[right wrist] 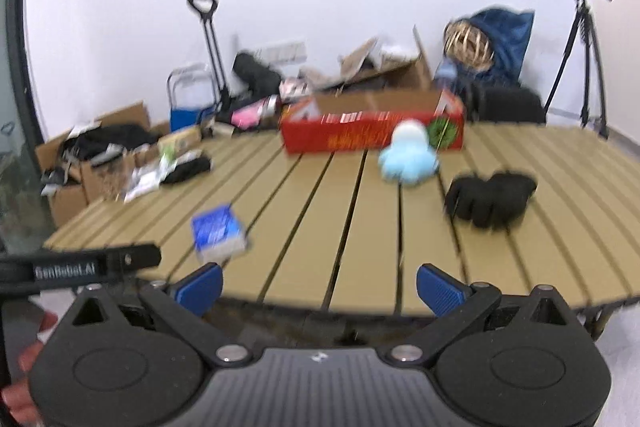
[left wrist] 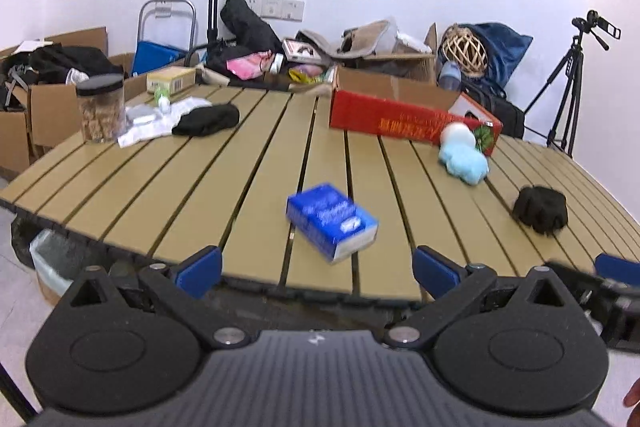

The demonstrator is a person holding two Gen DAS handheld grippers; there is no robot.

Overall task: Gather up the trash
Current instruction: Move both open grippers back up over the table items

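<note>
Left gripper [left wrist: 316,269] agape, right gripper [right wrist: 319,289] agape (both empty), blue box [left wrist: 331,221] ahead, black glove [right wrist: 490,199] beyond.

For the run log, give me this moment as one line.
left tool open, empty | right tool open, empty | blue box on slatted table, untouched

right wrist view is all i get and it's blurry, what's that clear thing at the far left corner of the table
Observer: It's a clear jar with a black lid, standing upright beside white papers.
Operator: anywhere to drop trash
Observer: A lined bin sits on the floor under the table's near left corner, seen only from the left wrist.
Operator: is the left gripper holding anything
Observer: No, the left gripper is open, with the blue box just ahead of it.
</note>
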